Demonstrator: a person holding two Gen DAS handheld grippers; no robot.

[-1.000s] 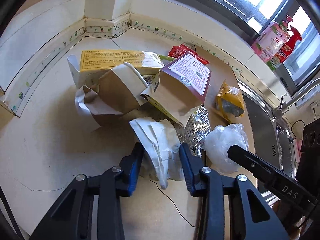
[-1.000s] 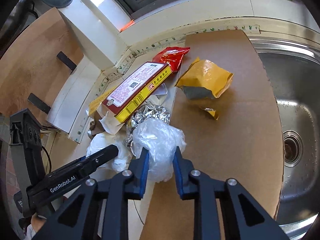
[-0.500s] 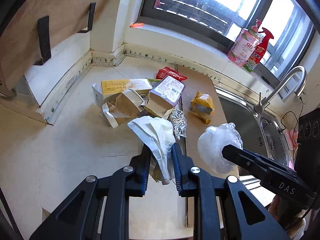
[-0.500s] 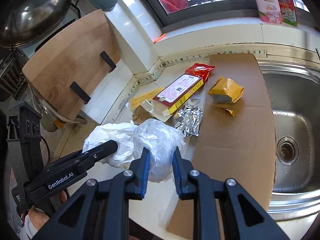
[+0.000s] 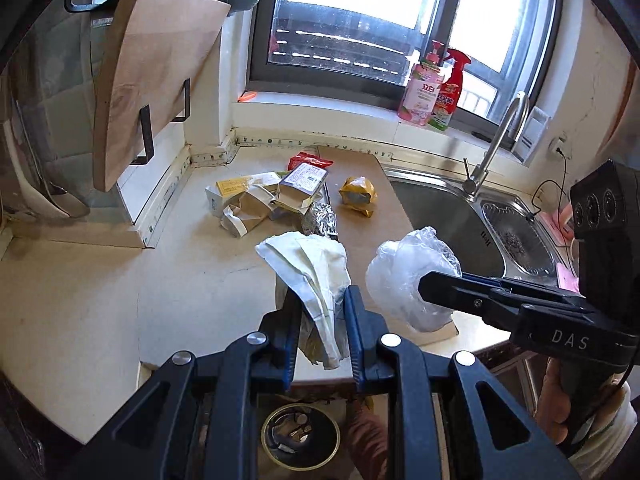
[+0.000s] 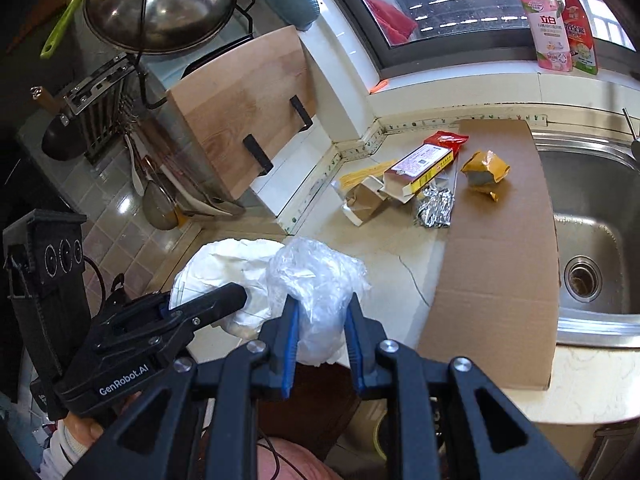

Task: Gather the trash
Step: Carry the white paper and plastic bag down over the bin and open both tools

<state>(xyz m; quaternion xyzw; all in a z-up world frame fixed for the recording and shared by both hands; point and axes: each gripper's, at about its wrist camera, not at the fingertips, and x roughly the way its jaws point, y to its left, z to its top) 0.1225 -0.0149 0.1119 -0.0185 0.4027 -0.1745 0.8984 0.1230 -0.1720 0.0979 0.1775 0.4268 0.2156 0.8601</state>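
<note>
My left gripper (image 5: pixel 320 300) is shut on a crumpled white paper wrapper (image 5: pixel 308 258), held in the air above the counter's front edge. My right gripper (image 6: pixel 320 312) is shut on a clear plastic bag (image 6: pixel 316 276); the same bag (image 5: pixel 408 272) shows in the left wrist view at the right, and the white paper wrapper (image 6: pixel 224 268) shows left of it in the right wrist view. Back on the counter lie cardboard boxes (image 5: pixel 256 200), a foil wad (image 5: pixel 318 218), a yellow packet (image 5: pixel 358 196) and a red packet (image 5: pixel 310 159). A round bin (image 5: pixel 300 434) stands on the floor below.
A cardboard sheet (image 6: pixel 496 264) covers the counter beside the steel sink (image 6: pixel 592 240) with its tap (image 5: pixel 496 144). A wooden cutting board (image 6: pixel 248 120) hangs at the left wall. Two bottles (image 5: pixel 432 88) stand on the window sill. A pot lid (image 6: pixel 160 0) hangs on a rack.
Both grippers closed on their items, then lifted and pulled back from the trash pile toward the counter's front edge. The paper and the bag came up with them; the bin came into view below.
</note>
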